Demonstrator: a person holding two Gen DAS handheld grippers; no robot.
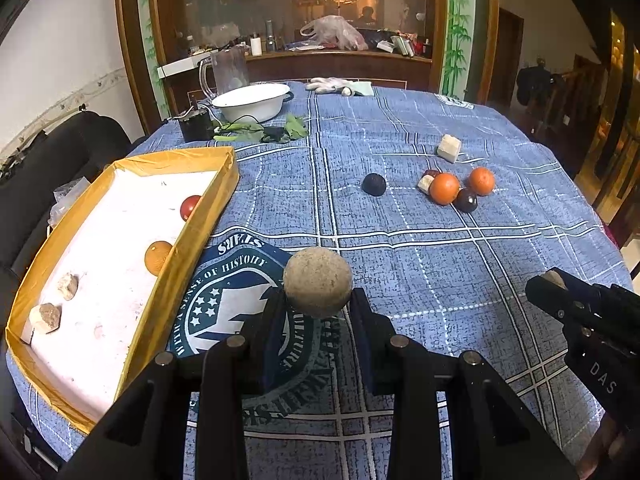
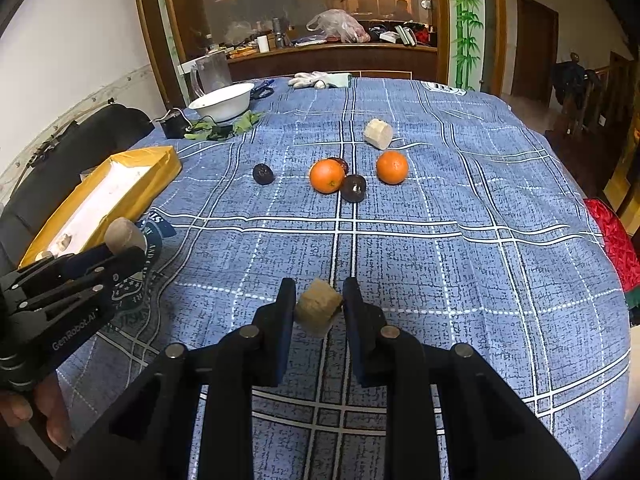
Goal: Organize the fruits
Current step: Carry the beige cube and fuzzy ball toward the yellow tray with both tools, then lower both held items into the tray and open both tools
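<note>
- Left claw (image 1: 318,300) clenched on a round tan fruit (image 1: 318,282), lifted above the blue plaid cloth (image 1: 440,272) over the surface, just right of the yellow-rimmed tray (image 1: 192,248).
- Right claw (image 2: 319,300) clenched on a blocky tan fruit chunk (image 2: 318,306), raised over the cloth near the front edge.
- Inside the tray, on its white floor: a red fruit (image 1: 189,207) and an orange (image 1: 158,257) against the right wall, plus two pale brown chunks (image 1: 46,317) toward the near left corner.
- Loose at mid-surface, well apart from the tray: a dark round fruit (image 2: 263,173) alone to the left; an orange (image 2: 327,176) touching a dark purple fruit (image 2: 353,188), with another dark fruit partly hidden behind; a second orange (image 2: 392,167) close by on the right.
- Farther back, a pale cut chunk (image 2: 378,133) lying on its own.
- In the left wrist view, a further small pale piece (image 1: 426,184) tucked against the left side of the nearer orange.
- At the far left corner: a white basin (image 2: 222,101), a clear pitcher (image 2: 212,70) behind it, green leaves (image 2: 240,123) in front.
- White gloves (image 2: 314,79) at the far edge.
</note>
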